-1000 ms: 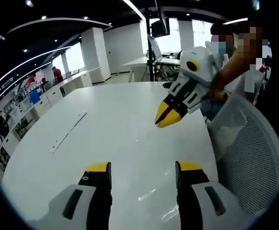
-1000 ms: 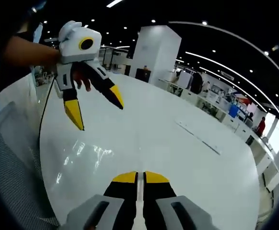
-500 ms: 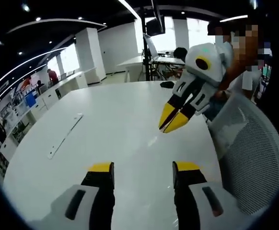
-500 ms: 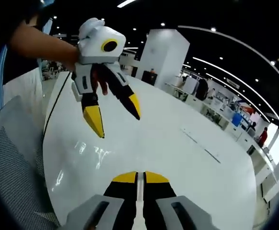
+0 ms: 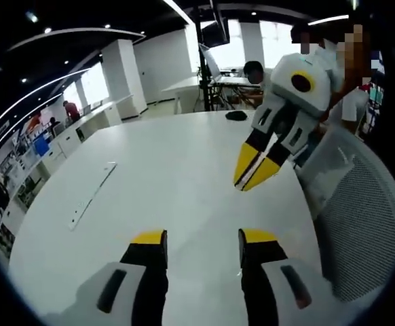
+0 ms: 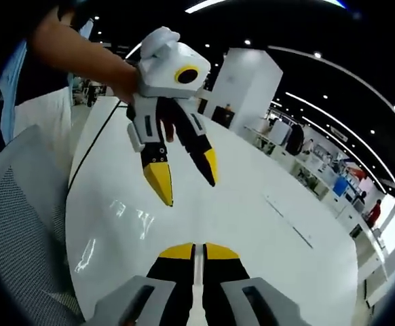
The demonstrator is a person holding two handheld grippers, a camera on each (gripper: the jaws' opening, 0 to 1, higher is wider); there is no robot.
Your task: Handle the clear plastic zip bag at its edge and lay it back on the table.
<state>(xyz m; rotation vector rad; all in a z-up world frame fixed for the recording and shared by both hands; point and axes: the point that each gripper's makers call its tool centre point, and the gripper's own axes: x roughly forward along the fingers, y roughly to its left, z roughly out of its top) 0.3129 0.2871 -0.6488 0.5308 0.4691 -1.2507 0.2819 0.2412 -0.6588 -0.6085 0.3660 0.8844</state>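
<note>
Above a white table (image 5: 163, 170), my left gripper (image 5: 203, 239) is open, with nothing between its yellow-tipped jaws. My right gripper (image 5: 252, 178) comes in from the right in the left gripper view, held by a hand, its tips pressed together over the table. In the right gripper view, my right gripper (image 6: 197, 251) is shut, with only a thin slit between the jaws and nothing I can make out in it. My left gripper (image 6: 184, 183) hangs open above the table there. Faint glossy glints (image 6: 126, 210) on the tabletop near the chair side may be the clear bag; I cannot tell.
A grey mesh chair (image 5: 364, 217) stands against the table's edge, also seen as the chair back (image 6: 14, 224). A flat pale strip (image 5: 92, 193) lies on the table. A small dark object (image 5: 236, 115) sits at the far edge. Desks and people are in the office behind.
In each view the other gripper now sits higher and nearer the middle, partly through camera motion. The left jaws stay open and the right jaws stay shut.
</note>
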